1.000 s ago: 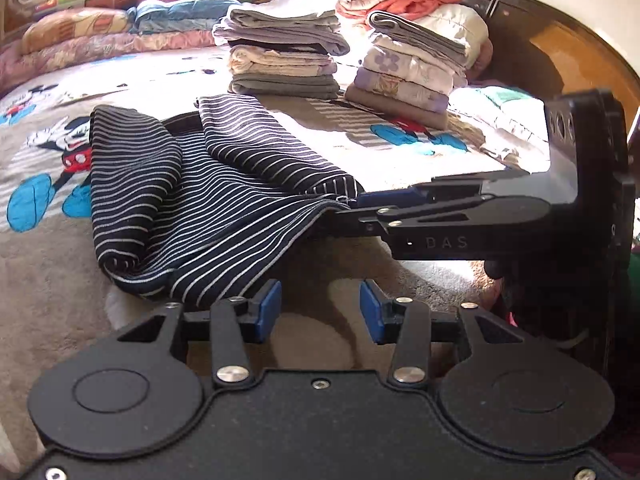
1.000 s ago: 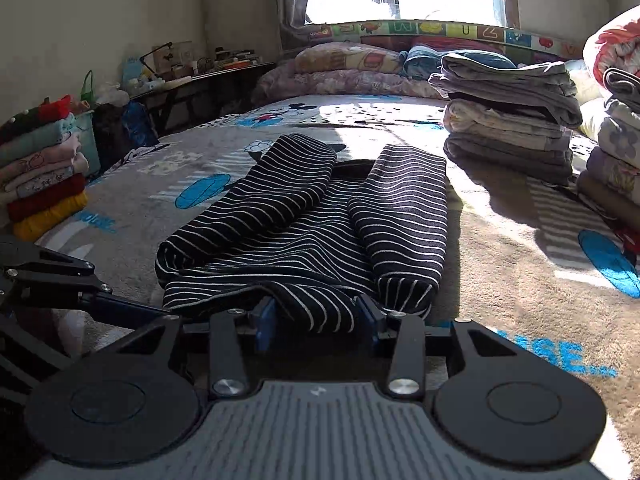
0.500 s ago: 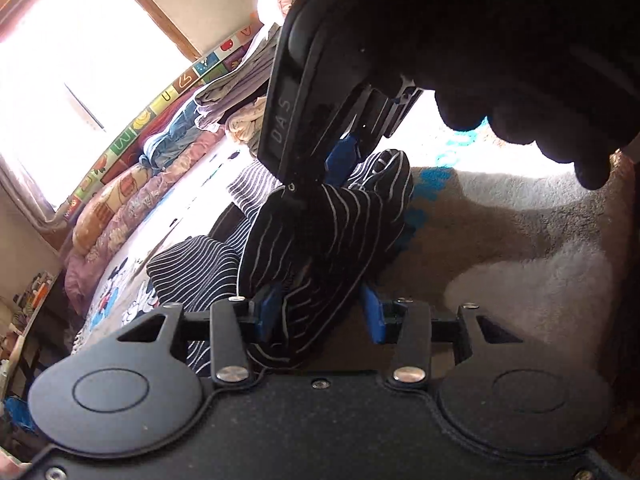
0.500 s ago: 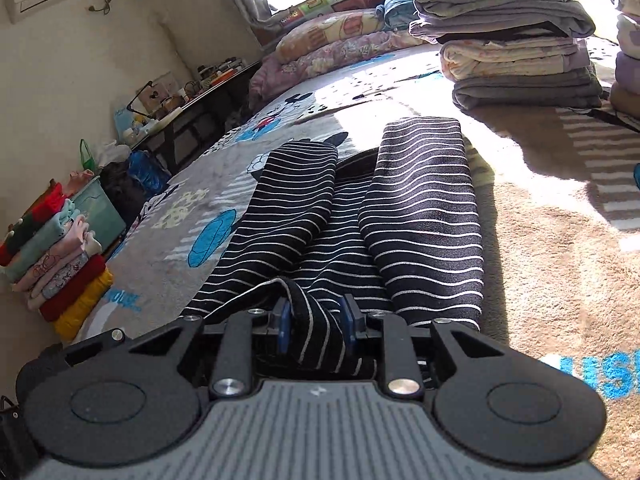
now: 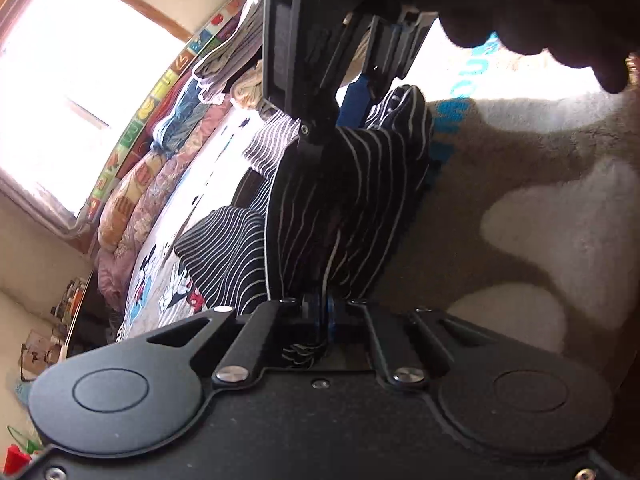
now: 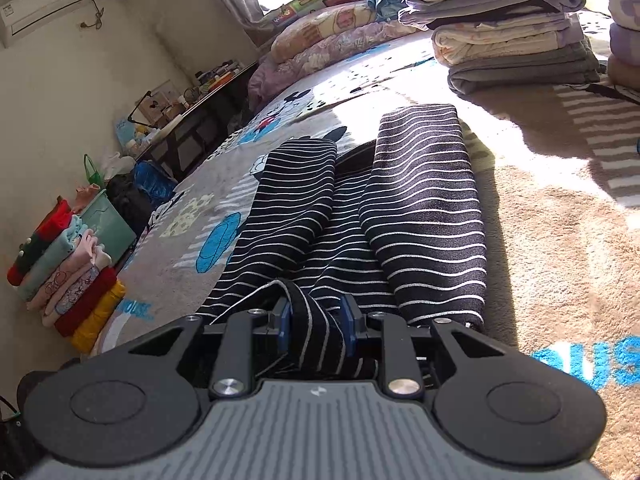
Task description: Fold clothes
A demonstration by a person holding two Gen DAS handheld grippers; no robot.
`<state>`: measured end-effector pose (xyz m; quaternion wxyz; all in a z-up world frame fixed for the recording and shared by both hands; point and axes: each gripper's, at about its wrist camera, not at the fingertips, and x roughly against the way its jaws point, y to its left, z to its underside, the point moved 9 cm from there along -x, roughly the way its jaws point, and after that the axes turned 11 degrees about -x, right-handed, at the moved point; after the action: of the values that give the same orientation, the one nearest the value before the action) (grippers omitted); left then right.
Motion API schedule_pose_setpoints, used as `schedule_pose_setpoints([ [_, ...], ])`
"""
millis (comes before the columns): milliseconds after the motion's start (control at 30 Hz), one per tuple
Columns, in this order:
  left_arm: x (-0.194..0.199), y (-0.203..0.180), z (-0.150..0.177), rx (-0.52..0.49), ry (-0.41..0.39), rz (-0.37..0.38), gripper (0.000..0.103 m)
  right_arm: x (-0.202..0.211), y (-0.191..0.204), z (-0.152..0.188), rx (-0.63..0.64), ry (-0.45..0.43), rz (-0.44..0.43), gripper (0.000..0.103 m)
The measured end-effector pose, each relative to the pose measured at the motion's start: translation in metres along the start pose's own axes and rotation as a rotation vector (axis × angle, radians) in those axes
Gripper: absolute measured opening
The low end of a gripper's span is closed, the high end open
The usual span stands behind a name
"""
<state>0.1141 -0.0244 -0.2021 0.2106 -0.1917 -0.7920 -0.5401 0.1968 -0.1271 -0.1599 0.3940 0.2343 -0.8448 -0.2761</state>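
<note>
A dark striped garment [image 6: 424,208] lies on the cartoon-print bed cover [image 6: 540,216], both sleeves folded lengthwise over its body. My right gripper [image 6: 315,326] is shut on the garment's near hem, with a bunch of striped cloth between the blue pads. In the left wrist view my left gripper [image 5: 322,312] is shut on the same hem of the striped garment [image 5: 352,200], which hangs lifted and stretched up to the right gripper [image 5: 360,92] above it. A person's dark-gloved hand [image 5: 540,8] holds that right tool.
Stacks of folded linen [image 6: 512,28] stand at the far right of the bed. Pillows [image 6: 332,36] line the window side. A pile of folded colourful clothes [image 6: 64,264] and a green box [image 6: 108,224] sit on the floor at left, near a cluttered low table [image 6: 188,108].
My left gripper swung over, tilted and shut on the hem beside the right gripper. The right gripper shut tighter on the hem and lifted it off the bed.
</note>
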Motion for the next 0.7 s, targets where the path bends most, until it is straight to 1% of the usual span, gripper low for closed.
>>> schedule_pose_setpoints([
  [33,0.009,-0.005,0.005,-0.032,-0.016,0.004,0.002,0.001,-0.001,0.002,0.004,0.008,0.006,0.027],
  [67,0.014,-0.010,0.011,-0.063,-0.015,-0.002,0.002,0.002,-0.002,0.005,0.008,0.020,0.013,0.027],
  [133,0.017,-0.016,0.025,-0.092,0.014,-0.007,0.002,0.003,-0.004,0.012,0.023,0.041,0.030,0.030],
  [200,0.019,-0.016,0.032,-0.080,0.030,0.003,0.003,0.005,-0.006,0.019,0.025,0.055,0.038,0.030],
  [267,0.027,-0.013,0.024,-0.039,0.012,0.002,0.005,0.006,-0.008,0.023,0.016,0.063,0.042,0.030],
  [300,0.032,-0.014,0.016,-0.024,-0.010,0.012,0.020,0.007,-0.009,0.024,0.011,0.065,0.043,0.030],
  [333,0.036,-0.016,0.007,-0.020,-0.035,0.013,0.031,0.007,-0.009,0.025,0.006,0.067,0.044,0.030],
  [367,0.039,-0.018,-0.003,-0.022,-0.061,0.000,0.056,0.008,-0.010,0.026,0.000,0.068,0.044,0.030],
  [400,0.038,-0.020,-0.011,-0.028,-0.075,-0.009,0.060,0.008,-0.010,0.027,-0.006,0.069,0.043,0.030],
  [467,0.030,-0.026,-0.023,-0.041,-0.091,-0.005,0.060,0.010,-0.010,0.027,-0.011,0.068,0.043,0.030],
  [500,0.026,-0.033,-0.028,-0.041,-0.098,0.018,0.059,0.010,-0.010,0.027,-0.013,0.068,0.043,0.030],
  [533,0.019,-0.040,-0.032,-0.038,-0.099,0.034,0.055,0.011,-0.010,0.026,-0.017,0.067,0.043,0.030],
  [567,0.011,-0.043,-0.034,-0.041,-0.087,0.028,0.043,0.011,-0.010,0.027,-0.016,0.069,0.043,0.030],
  [600,0.003,-0.045,-0.035,-0.051,-0.072,0.005,0.034,0.011,-0.010,0.028,-0.012,0.074,0.044,0.030],
  [633,-0.003,-0.046,-0.036,-0.058,-0.060,-0.018,0.033,0.011,-0.010,0.031,-0.004,0.088,0.048,0.030],
  [667,-0.010,-0.046,-0.036,-0.053,-0.049,-0.038,0.027,0.011,-0.010,0.035,0.010,0.114,0.055,0.032],
  [700,-0.016,-0.045,-0.035,-0.040,-0.037,-0.048,0.007,0.011,-0.010,0.040,0.023,0.140,0.062,0.036],
])
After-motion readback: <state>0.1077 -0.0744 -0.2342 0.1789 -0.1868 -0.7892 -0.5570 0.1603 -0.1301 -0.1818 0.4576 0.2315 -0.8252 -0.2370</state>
